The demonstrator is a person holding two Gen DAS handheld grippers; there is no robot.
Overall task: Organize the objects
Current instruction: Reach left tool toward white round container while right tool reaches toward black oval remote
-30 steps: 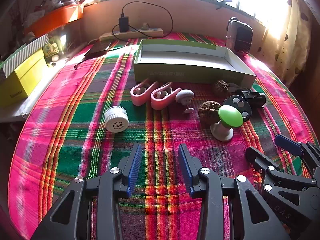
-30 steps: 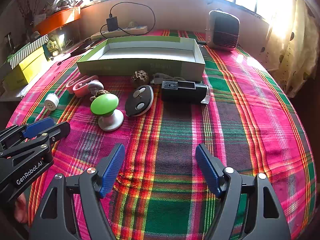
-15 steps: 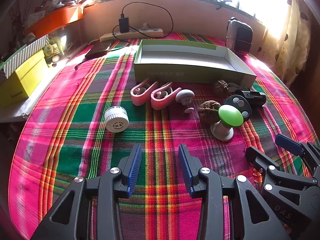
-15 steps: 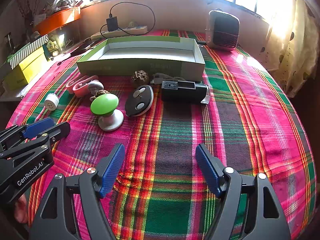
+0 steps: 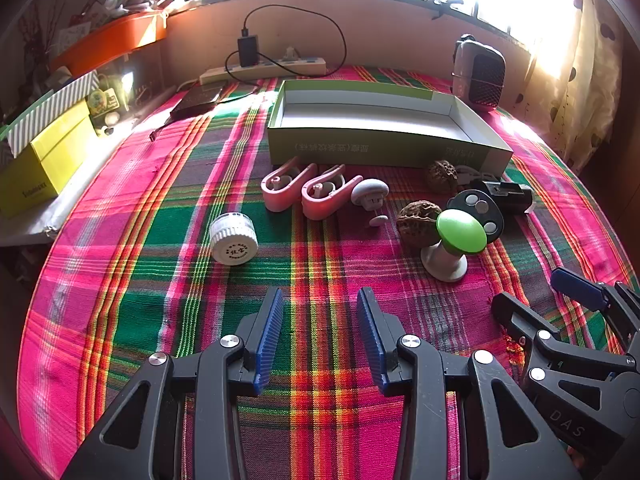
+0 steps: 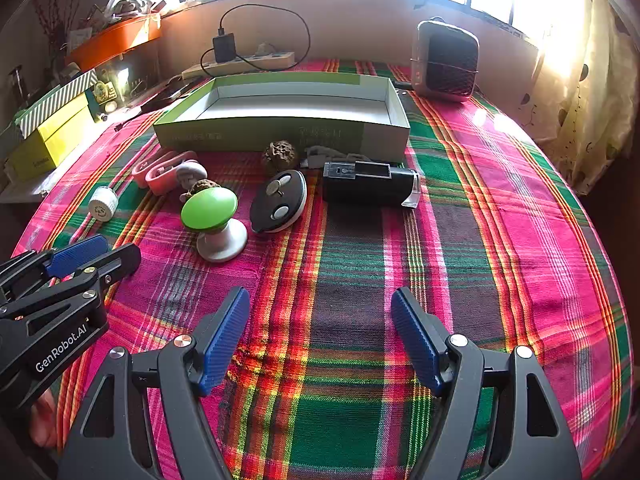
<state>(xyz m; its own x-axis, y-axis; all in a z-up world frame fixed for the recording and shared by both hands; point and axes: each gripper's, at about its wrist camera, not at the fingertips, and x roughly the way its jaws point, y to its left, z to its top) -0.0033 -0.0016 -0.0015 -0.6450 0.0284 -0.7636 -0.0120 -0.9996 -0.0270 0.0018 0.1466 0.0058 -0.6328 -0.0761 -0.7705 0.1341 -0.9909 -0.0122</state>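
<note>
Nothing is seen to have moved since the earlier frames; both grippers are kept where they were above the plaid cloth.

From the left wrist, the left gripper (image 5: 318,338) is held narrowly parted and empty, low over the pink-and-green plaid tablecloth (image 5: 132,280). Ahead, a white ribbed round cap (image 5: 233,239), two pink plastic clips (image 5: 304,190) and a small grey mushroom-shaped knob (image 5: 370,194) are laid just before the empty green cardboard box (image 5: 380,148). For the cap, the jaws should be widened first.

From the right wrist, the right gripper (image 6: 320,340) is spread wide and empty. A green-capped mushroom-shaped stand (image 6: 212,220), a black oval remote (image 6: 280,202) and a black rectangular device (image 6: 370,182) are lined up nearer the box; the stand is probably best pinched at its stem.
</note>
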